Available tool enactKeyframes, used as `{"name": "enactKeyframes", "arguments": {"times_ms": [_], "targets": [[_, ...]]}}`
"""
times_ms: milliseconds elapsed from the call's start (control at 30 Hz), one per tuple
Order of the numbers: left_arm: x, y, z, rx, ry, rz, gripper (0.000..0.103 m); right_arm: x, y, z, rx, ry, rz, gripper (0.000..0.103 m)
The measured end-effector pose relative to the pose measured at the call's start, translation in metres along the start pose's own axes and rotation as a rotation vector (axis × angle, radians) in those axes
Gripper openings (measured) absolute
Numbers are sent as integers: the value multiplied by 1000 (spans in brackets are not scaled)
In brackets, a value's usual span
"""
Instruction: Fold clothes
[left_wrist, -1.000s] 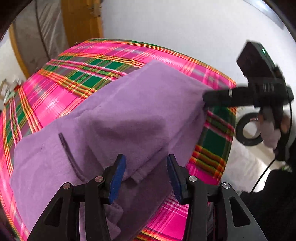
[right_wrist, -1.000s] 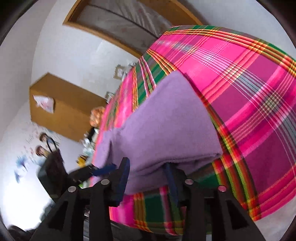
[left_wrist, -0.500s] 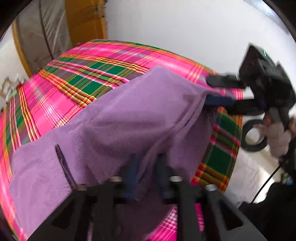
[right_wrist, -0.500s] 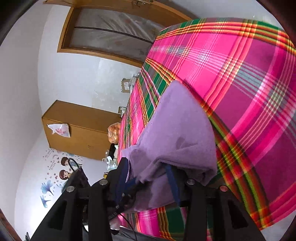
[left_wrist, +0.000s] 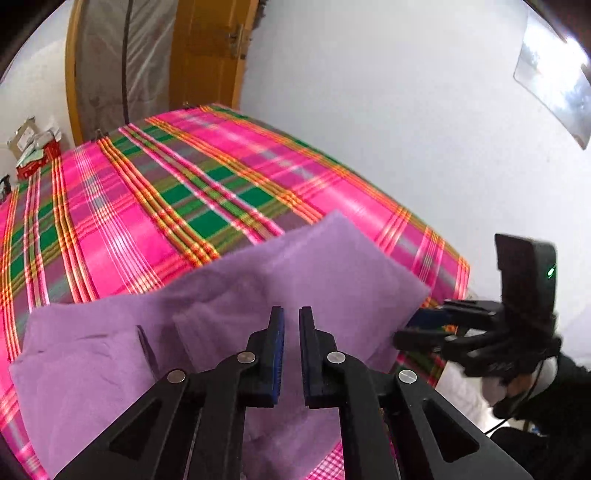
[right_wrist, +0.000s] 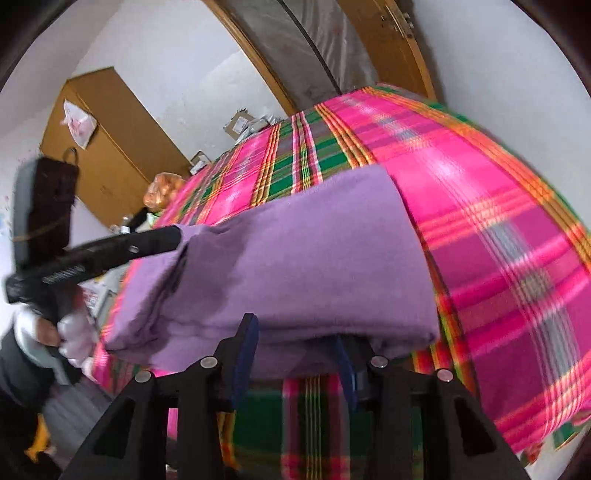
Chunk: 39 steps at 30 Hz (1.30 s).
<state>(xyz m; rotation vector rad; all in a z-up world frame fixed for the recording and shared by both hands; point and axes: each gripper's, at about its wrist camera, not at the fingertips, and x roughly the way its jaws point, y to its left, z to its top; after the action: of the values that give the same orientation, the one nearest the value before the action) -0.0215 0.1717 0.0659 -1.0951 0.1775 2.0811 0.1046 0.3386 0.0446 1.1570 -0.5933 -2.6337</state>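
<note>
A purple garment (left_wrist: 295, 273) lies folded on a bed with a pink and green plaid sheet (left_wrist: 147, 206). My left gripper (left_wrist: 291, 314) is at the garment's near edge, its jaws closing to a thin slit. In the right wrist view its tip (right_wrist: 177, 232) pinches a bunched corner of the garment (right_wrist: 314, 266), held up off the sheet (right_wrist: 498, 221). My right gripper (right_wrist: 295, 330) is at the garment's other end. Its jaws stand wide, closing slightly, with the thick folded edge between and over them. From the left wrist view it (left_wrist: 413, 326) straddles the right corner.
A white wall (left_wrist: 369, 110) runs along the bed's far right side. A wooden door (left_wrist: 207, 51) stands behind the bed. A red box (left_wrist: 33, 162) sits at the far left. A wooden cabinet (right_wrist: 110, 155) and an orange bag (right_wrist: 162, 192) are beyond. A gloved hand (right_wrist: 74, 332) holds the left tool.
The left jaws went from wide apart to nearly shut on the garment's edge and rose with it. The right gripper rolled and stayed at its corner with its jaws wide.
</note>
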Motion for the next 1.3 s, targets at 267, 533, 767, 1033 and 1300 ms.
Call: {"name": "enactKeyframes", "arguments": {"times_ms": [267,533,767,1033,1300], "targets": [[0,-17,-14,96,58,-70,11,-16,-12,9,86,-29,73,40],[21,-41,-36,263,133,-22,38,-16,-36,22,305,-40,250,40],[34,-55,-46,339,157,15,42,-14,-46,25,441,-49,336,40],[31,-33,-32,178,127,32,13,-23,-45,18,414,-61,198,40],[26,-29,-33,132,122,-11,11,-44,-63,-7,425,-58,-9,18]]}}
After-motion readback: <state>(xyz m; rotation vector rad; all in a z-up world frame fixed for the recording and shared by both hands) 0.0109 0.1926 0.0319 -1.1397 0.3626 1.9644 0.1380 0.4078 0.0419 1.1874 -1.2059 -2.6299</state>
